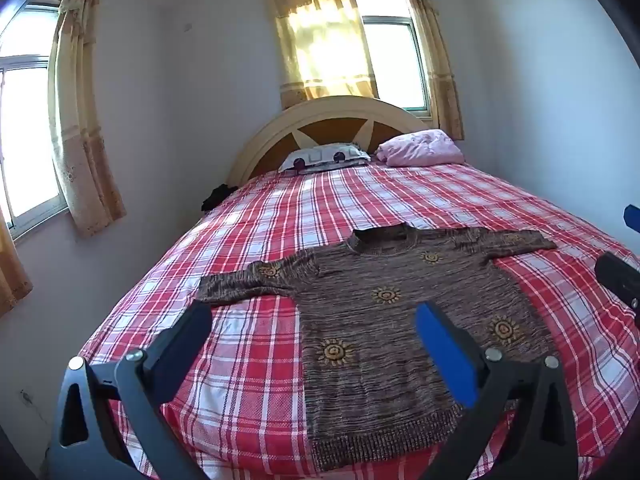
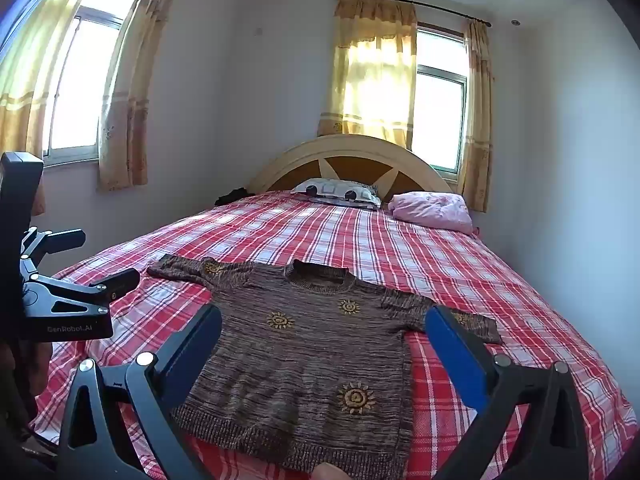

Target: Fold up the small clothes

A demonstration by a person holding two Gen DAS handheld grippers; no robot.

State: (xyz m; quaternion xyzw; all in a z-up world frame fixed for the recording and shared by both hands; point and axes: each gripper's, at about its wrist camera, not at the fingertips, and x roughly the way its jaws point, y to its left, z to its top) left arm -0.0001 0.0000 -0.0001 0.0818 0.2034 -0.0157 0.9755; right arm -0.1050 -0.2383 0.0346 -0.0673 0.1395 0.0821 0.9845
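A small brown knit sweater [image 1: 380, 320] with yellow sun motifs lies flat on the red plaid bed [image 1: 248, 360], sleeves spread and neck toward the headboard. My left gripper [image 1: 312, 312] hovers open above the sweater's left half near the hem, nothing between its fingers. In the right wrist view the sweater [image 2: 304, 360] fills the middle, and my right gripper [image 2: 322, 316] stands open over its lower part, holding nothing. The left gripper [image 2: 96, 258] also shows at that view's left edge, open. The right gripper [image 1: 624, 250] peeks in at the left wrist view's right edge.
A patterned pillow [image 1: 324, 158] and a folded pink blanket [image 1: 420, 148] lie by the arched headboard [image 1: 340, 116]. A dark item [image 1: 218, 196] sits at the bed's far left edge. Curtained windows [image 1: 24, 140] line the walls. A fingertip [image 2: 328, 472] shows at the bottom.
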